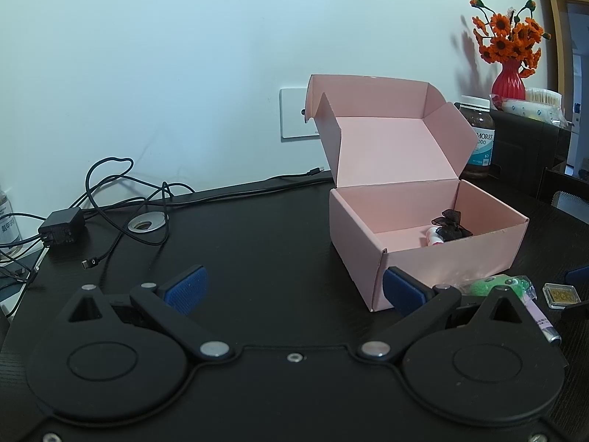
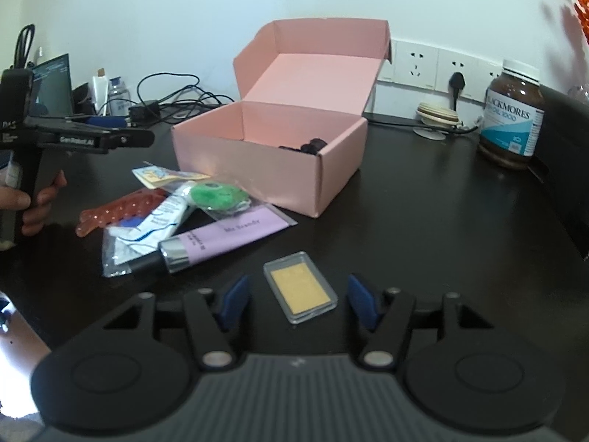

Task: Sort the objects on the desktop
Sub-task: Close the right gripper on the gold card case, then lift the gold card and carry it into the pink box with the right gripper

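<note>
Clear case (image 2: 300, 286): lies flat on the desk (image 2: 423, 228) at 6 o'clock of the pink box (image 2: 257, 154).
Right gripper (image 2: 300, 304): half spread, pads astride the case, nothing held.
Left gripper (image 1: 291, 289): wide apart, empty.
Risk: the flat case may be skidded away if pinched unevenly.
Clutter: the purple tube (image 2: 228, 239) at 10 o'clock could be nudged.

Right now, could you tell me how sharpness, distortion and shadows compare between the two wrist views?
Left wrist view: sharp, with strong fisheye bending of the black desk edge; the orange artificial flowers throw a soft shadow on the wall. Right wrist view: softer, the lilac cosmetic tube and clear case with gold card slightly blurred; corners vignetted.
</note>
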### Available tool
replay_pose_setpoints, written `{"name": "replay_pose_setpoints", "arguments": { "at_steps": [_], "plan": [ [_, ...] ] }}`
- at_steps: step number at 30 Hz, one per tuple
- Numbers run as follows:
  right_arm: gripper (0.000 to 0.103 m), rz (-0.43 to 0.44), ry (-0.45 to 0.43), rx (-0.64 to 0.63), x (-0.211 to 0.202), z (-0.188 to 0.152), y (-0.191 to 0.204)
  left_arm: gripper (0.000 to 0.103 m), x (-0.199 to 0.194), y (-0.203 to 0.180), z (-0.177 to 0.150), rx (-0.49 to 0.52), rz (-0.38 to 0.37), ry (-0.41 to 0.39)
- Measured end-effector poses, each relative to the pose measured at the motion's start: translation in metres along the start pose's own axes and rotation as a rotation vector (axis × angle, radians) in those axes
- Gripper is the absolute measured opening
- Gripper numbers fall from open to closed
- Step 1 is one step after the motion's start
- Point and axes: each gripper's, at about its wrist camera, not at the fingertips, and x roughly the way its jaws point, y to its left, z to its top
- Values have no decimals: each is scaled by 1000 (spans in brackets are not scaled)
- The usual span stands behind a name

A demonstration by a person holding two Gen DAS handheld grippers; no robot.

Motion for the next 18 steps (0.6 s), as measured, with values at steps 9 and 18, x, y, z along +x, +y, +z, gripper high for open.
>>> {"name": "replay_pose_setpoints", "arguments": {
  "at_steps": [9, 18],
  "plan": [
    [34, -2, 24, -7, 4, 9, -5, 103, 0, 0, 0, -3, 6, 0],
    [31, -19, -45, 92, 0, 4, -13, 103, -1, -2, -1, 9, 6, -2]
  ]
}}
